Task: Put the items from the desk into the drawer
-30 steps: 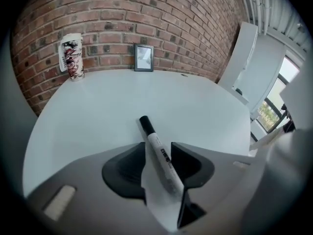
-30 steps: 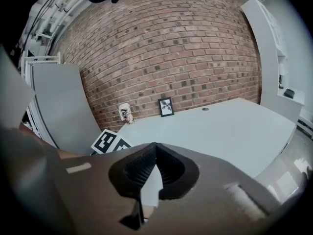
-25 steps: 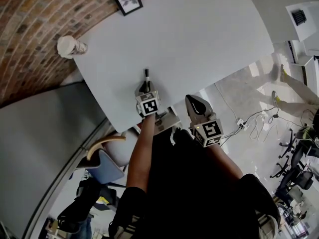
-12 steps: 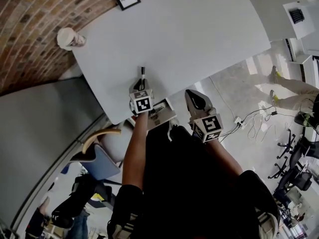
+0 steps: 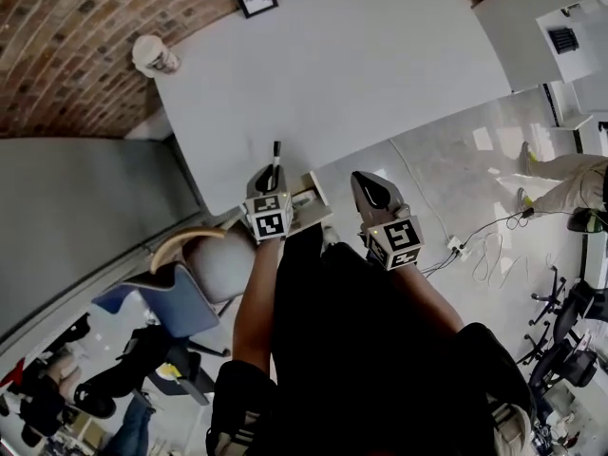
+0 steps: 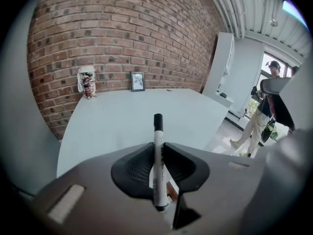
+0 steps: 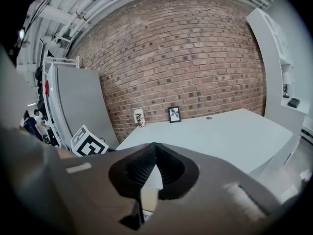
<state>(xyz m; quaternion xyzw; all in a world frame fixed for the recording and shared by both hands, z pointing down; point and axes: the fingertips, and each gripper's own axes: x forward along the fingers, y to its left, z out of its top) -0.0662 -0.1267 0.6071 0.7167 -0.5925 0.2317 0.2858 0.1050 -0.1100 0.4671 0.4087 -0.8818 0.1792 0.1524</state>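
Head view: grips a black-capped marker [image 5: 275, 155] in the left gripper [image 5: 271, 176], above the near edge of the desk [image 5: 361, 74], just over the open drawer [image 5: 319, 207]; holds the right gripper [image 5: 364, 184] beside it, off the desk.

Left gripper view: pinches the marker [image 6: 157, 155] between narrowly parted jaws, cap pointing towards the brick wall [image 6: 122, 28].

Right gripper view: jaws of the right gripper [image 7: 155, 146] closed tip to tip, gripping nothing.

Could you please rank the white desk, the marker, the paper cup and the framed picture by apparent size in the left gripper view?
Largest to smallest: white desk; black-capped white marker, enlarged by nearness; patterned paper cup; black-framed picture, slightly smaller.
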